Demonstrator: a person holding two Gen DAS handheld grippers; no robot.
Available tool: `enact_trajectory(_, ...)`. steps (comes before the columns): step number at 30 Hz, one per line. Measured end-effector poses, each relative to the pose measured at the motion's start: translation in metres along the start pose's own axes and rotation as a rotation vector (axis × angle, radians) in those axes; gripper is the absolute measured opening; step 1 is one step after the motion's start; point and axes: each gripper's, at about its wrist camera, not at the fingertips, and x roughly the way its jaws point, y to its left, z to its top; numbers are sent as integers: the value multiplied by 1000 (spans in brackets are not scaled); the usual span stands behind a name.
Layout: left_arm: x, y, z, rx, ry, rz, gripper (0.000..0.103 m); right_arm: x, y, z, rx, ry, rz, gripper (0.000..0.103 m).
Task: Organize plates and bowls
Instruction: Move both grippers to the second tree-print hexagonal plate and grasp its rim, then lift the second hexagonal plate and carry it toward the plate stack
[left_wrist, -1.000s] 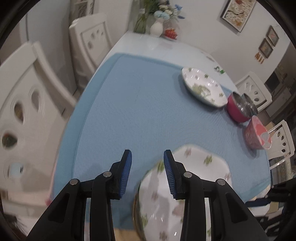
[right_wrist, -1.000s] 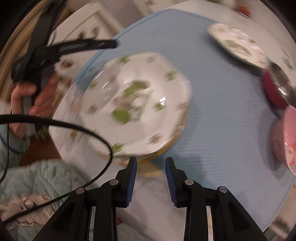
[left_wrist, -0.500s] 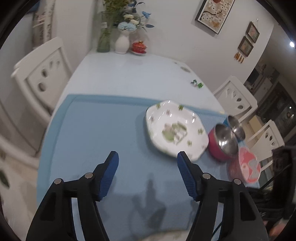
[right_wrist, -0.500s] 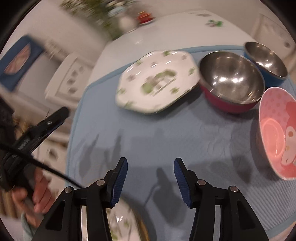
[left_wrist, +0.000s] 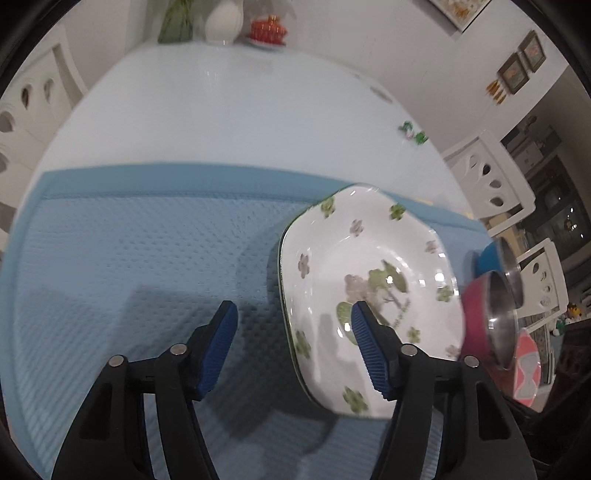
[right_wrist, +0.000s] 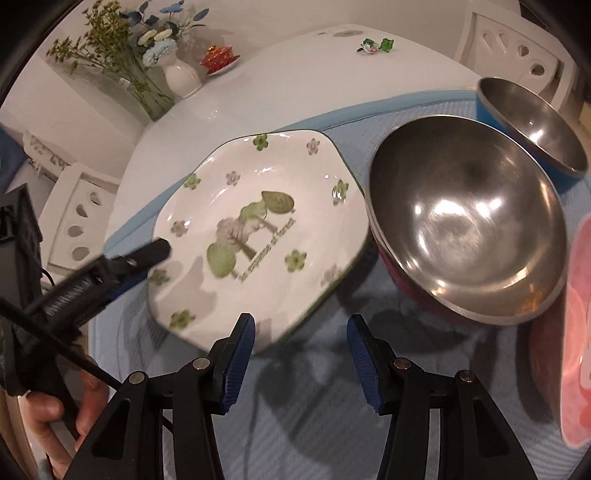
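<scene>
A white flowered plate (left_wrist: 373, 295) (right_wrist: 255, 232) lies on the blue mat (left_wrist: 129, 266). My left gripper (left_wrist: 293, 325) is open, its jaws straddling the plate's left rim; it also shows in the right wrist view (right_wrist: 122, 266) at that rim. My right gripper (right_wrist: 301, 332) is open and empty, just before the plate's near edge. To the plate's right stand a red steel bowl (right_wrist: 465, 232) (left_wrist: 487, 317), a blue steel bowl (right_wrist: 532, 125) (left_wrist: 498, 258) and a pink bowl (right_wrist: 578, 306) (left_wrist: 526, 369).
The mat lies on a white table (left_wrist: 229, 107). A vase of flowers (right_wrist: 177, 70), a red lidded dish (right_wrist: 218, 59) and small green trinkets (right_wrist: 376, 46) stand at the far end. White chairs (left_wrist: 491, 181) surround the table.
Both grippers have swung away from the near stacked plate and moved forward to the far plate. Both have opened wider. The left gripper's jaws now straddle the plate's rim.
</scene>
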Motion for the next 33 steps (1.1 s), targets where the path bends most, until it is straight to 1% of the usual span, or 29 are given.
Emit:
enact_trajectory(3,11,3,0,-11,13,-13,58,11,-2,6,2,14,2,50)
enact_trajectory(7,14,1,1,7,-1,-13,56,19,-1,10,-20,2,-7,42)
enact_trajectory(9,16,1,3,13,-1,-6,49,22,1,12,-38,-8,-6,35)
enact_trajectory(10,17,1,5,18,-1,2,43,23,2,13,-50,-9,-4,31)
enact_trajectory(11,17,0,6,23,-5,11,31,25,3,13,-61,-8,-9,30)
enact_trajectory(13,17,1,6,27,-11,17,17,24,5,11,-87,-25,-11,29)
enact_trajectory(17,10,12,3,-24,-16,-15,14,20,19,6,-162,-50,-50,29)
enact_trajectory(21,-3,24,-5,-34,-24,13,14,20,30,0,-186,-25,-26,29)
enact_trajectory(24,-18,45,-13,-73,-30,41,14,19,45,-10,-208,13,12,29)
enact_trajectory(27,-33,70,-19,-117,-37,70,14,17,63,-24,-236,56,88,29)
enact_trajectory(29,-38,87,-24,-150,-35,67,14,18,70,-31,-249,92,135,30)
enact_trajectory(31,-43,101,-27,-184,-37,47,14,22,72,-34,-255,148,168,30)
enact_trajectory(33,-45,101,-26,-168,-42,49,14,21,69,-31,-267,145,157,30)
